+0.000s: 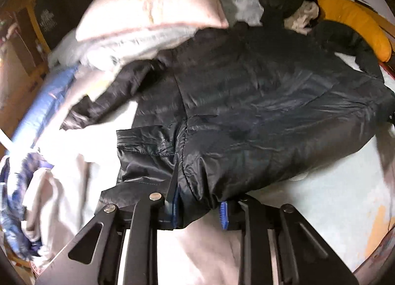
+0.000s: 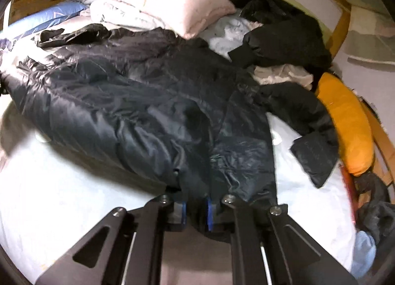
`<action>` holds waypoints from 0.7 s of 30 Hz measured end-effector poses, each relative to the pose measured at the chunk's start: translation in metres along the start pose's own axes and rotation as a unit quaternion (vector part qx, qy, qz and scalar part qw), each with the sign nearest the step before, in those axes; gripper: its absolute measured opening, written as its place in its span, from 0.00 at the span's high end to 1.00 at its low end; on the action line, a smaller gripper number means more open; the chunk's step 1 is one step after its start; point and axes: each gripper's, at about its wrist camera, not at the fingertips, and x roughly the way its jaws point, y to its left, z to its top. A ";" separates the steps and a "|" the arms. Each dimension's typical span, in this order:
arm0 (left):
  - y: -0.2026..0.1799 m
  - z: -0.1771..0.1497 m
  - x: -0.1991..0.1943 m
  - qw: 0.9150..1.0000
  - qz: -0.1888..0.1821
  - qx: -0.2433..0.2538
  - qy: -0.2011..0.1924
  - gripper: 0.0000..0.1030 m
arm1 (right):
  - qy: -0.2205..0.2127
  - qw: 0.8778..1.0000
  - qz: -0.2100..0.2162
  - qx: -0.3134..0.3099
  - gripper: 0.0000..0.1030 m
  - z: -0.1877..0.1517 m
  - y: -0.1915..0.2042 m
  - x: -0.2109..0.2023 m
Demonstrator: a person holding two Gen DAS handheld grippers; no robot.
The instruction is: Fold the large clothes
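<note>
A large dark navy puffer jacket (image 1: 246, 102) lies spread on a bed with a white sheet (image 1: 321, 198). My left gripper (image 1: 198, 213) is shut on the jacket's near hem, with fabric bunched between its blue pads (image 1: 224, 214). In the right wrist view the same jacket (image 2: 138, 102) stretches away, one sleeve (image 2: 308, 136) trailing right. My right gripper (image 2: 196, 213) is shut on the hem too, dark fabric pinched between its blue pads (image 2: 209, 214). Both grippers hold the hem just above the sheet.
A pink pillow (image 2: 167, 1) and pale folded bedding (image 1: 123, 48) lie at the head. A black garment pile (image 2: 284, 28) and an orange cushion (image 2: 345, 124) sit right. Blue bedding (image 1: 42, 112) and crumpled clothes (image 1: 24, 211) lie left. Wooden bed frame (image 2: 340, 25) surrounds.
</note>
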 end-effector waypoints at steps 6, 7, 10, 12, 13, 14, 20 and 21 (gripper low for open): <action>0.005 -0.038 -0.032 0.999 -0.034 -0.005 0.018 0.78 | 0.010 0.999 0.036 0.000 0.91 -0.031 0.004 -0.040; 0.004 -0.042 -0.035 0.999 -0.037 -0.001 0.022 0.78 | 0.017 0.999 0.046 -0.002 0.91 -0.037 0.006 -0.045; 0.005 -0.045 -0.049 0.999 -0.044 0.004 0.018 0.77 | 0.027 0.998 0.061 -0.006 0.91 -0.042 0.006 -0.060; 0.006 -0.037 -0.059 0.999 -0.039 0.011 0.004 0.77 | 0.021 0.998 0.063 -0.003 0.91 -0.033 0.000 -0.069; 0.007 -0.028 -0.062 0.999 -0.034 0.018 -0.005 0.76 | 0.018 0.998 0.065 -0.001 0.90 -0.028 -0.003 -0.071; 0.007 -0.018 -0.062 0.999 -0.026 0.024 -0.012 0.74 | 0.013 0.998 0.066 -0.001 0.89 -0.016 -0.008 -0.072; 0.009 0.053 -0.028 0.998 0.031 0.040 -0.037 0.56 | -0.017 1.000 0.015 -0.005 0.74 0.048 -0.030 -0.041; 0.009 0.061 -0.020 0.998 0.036 0.039 -0.040 0.54 | -0.016 1.000 0.006 -0.006 0.73 0.057 -0.030 -0.031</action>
